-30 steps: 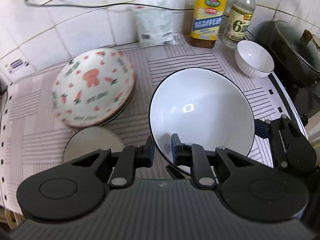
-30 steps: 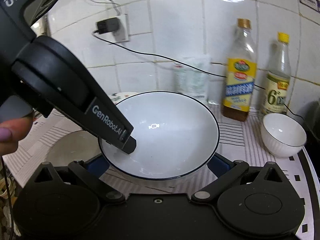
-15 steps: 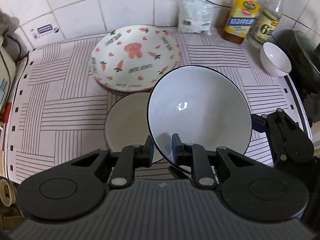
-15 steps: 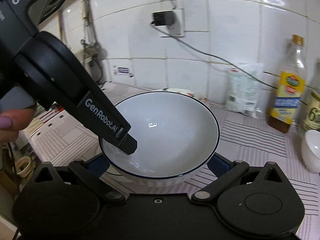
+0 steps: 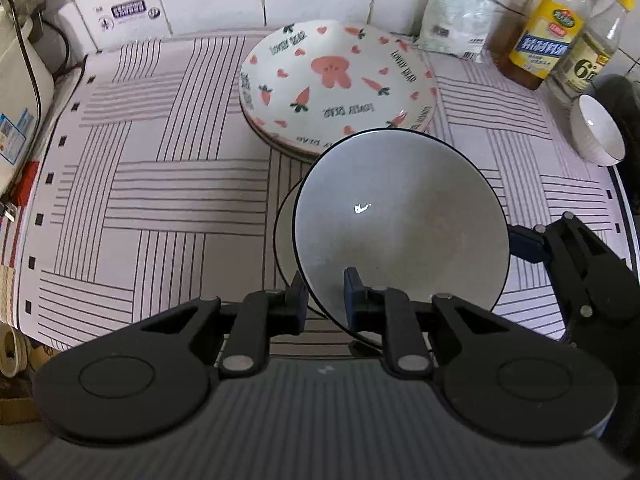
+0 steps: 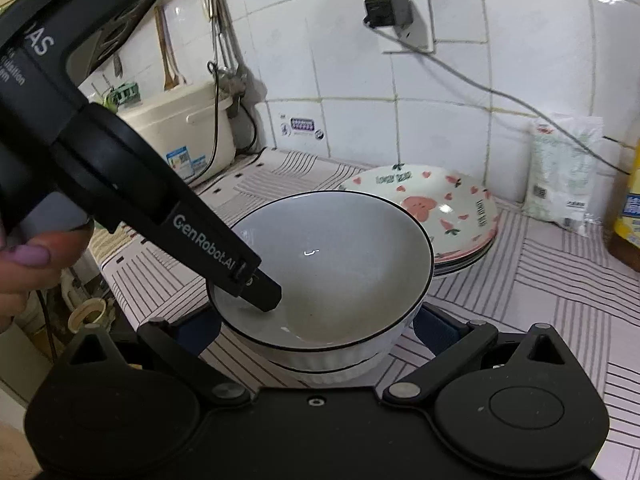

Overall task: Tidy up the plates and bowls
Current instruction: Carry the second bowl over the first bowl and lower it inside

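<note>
White wall tiles and a striped mat over the tabletop [image 5: 160, 200] framed the scene. The black-rimmed white bowl [image 5: 400, 220] hung above a second bowl of the same kind [image 5: 286, 240], whose rim showed as a crescent at its left edge; from the right wrist view the lower bowl [image 6: 332, 372] sat directly underneath, and whether the two already touched could not be told. The left gripper [image 5: 326, 296] was clenched on the carried bowl's near rim, one finger inside the wall and one outside. The right gripper [image 6: 316, 328] had its jaws spread wide to either side of the bowl; whether its pads pressed the ribbed outer wall was unclear. A hand [image 6: 20, 272] held the left tool's grip at the edge of that view.

The upper bowl sat slightly right of centre over the lower one, so nesting probably called for a small shift toward the left gripper's side and then a descent, with the left hand the one carrying.

Behind stood a stack of bunny-and-carrot plates [image 5: 336, 84], near but apart from the bowls. A small white bowl [image 5: 598, 130], two bottles [image 5: 548, 36] and a packet [image 5: 456, 12] lined the far right, and a cream appliance [image 6: 180, 128] stood to the left.
</note>
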Motion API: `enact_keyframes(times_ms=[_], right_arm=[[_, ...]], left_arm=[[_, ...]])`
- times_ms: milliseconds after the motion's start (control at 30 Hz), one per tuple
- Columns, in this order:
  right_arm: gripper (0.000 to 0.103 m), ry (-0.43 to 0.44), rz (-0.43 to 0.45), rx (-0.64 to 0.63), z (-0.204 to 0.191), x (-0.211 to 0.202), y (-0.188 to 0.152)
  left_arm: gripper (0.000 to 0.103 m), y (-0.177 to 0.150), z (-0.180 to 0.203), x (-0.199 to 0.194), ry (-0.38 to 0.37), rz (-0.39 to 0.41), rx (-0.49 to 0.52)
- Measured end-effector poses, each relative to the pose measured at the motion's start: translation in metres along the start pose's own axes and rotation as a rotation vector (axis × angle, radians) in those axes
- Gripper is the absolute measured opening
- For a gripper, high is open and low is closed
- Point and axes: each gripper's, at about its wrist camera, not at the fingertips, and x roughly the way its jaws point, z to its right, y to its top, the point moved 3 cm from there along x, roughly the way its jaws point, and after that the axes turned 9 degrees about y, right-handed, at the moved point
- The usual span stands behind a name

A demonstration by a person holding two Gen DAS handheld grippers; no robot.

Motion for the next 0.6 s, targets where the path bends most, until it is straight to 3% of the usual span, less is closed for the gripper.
enact_keyframes(times_ms=[433, 600], right_arm=[[0.103, 0.002, -0.089, -0.028, 0.000, 0.023, 0.000], [0.103, -0.042, -0.114, -0.063, -0.003, 0.032, 0.001]], left_arm=[[0.019, -0.002, -0.005, 0.022, 0.022, -0.053, 0.002], [0.020, -0.001, -0.004, 0.027, 0.040, -0.068, 0.001]])
